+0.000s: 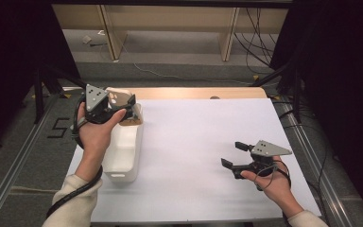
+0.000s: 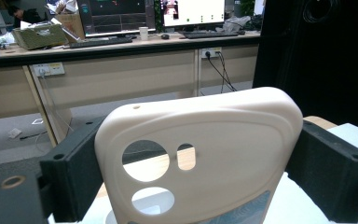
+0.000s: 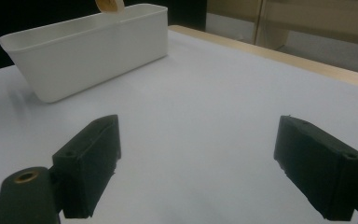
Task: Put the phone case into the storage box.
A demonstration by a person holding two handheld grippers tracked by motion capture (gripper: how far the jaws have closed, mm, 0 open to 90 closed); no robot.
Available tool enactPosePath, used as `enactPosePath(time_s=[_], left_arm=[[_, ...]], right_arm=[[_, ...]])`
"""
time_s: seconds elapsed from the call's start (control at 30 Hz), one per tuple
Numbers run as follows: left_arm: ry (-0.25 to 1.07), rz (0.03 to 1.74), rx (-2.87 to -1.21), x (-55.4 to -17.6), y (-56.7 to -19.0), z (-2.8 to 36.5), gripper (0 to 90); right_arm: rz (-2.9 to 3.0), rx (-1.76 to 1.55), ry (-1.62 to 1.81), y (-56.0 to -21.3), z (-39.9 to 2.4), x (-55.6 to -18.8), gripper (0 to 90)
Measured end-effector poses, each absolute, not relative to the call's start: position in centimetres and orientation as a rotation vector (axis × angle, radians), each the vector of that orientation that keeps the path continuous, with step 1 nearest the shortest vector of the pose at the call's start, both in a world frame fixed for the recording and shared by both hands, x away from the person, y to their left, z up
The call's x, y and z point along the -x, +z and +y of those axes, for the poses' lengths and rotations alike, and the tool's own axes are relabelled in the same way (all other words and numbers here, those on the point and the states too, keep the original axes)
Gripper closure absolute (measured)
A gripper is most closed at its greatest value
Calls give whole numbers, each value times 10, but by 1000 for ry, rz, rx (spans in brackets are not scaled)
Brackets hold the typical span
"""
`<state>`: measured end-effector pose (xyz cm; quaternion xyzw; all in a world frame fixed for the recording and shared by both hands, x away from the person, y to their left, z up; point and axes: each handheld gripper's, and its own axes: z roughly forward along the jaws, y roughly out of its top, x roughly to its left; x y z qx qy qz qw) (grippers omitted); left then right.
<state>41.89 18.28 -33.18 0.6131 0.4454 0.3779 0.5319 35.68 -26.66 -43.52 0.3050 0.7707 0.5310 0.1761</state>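
Observation:
A cream phone case [image 2: 214, 126] with camera cut-outs stands upright between the black jaws of my left gripper [image 1: 128, 105], which press on its two side edges. In the high view the case [image 1: 119, 97] hangs over the far end of a white rectangular bin [image 1: 123, 156] at the table's left. My right gripper [image 1: 230, 153] hovers low over the white sheet at the right, jaws wide apart with nothing between them. In the right gripper view, the right gripper [image 3: 198, 158] faces the bin [image 3: 88, 51], and a bit of the case [image 3: 109, 4] shows above its rim.
A white sheet [image 1: 203, 132] covers the table, with a wooden edge [image 1: 194, 92] along the far side. Beyond the table stand desk legs and loose cables on the floor [image 1: 255, 52]. Dark curtains flank both sides. Desks with monitors [image 2: 116, 16] show far off.

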Motion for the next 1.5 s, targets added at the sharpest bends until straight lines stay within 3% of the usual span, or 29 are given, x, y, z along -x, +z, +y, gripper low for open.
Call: enactPosePath(time_s=[1.5], left_arm=[[909, 1099, -1478, -423, -339, 192, 109]], right_arm=[[2183, -862, 1504, -435, -266, -357, 158]])
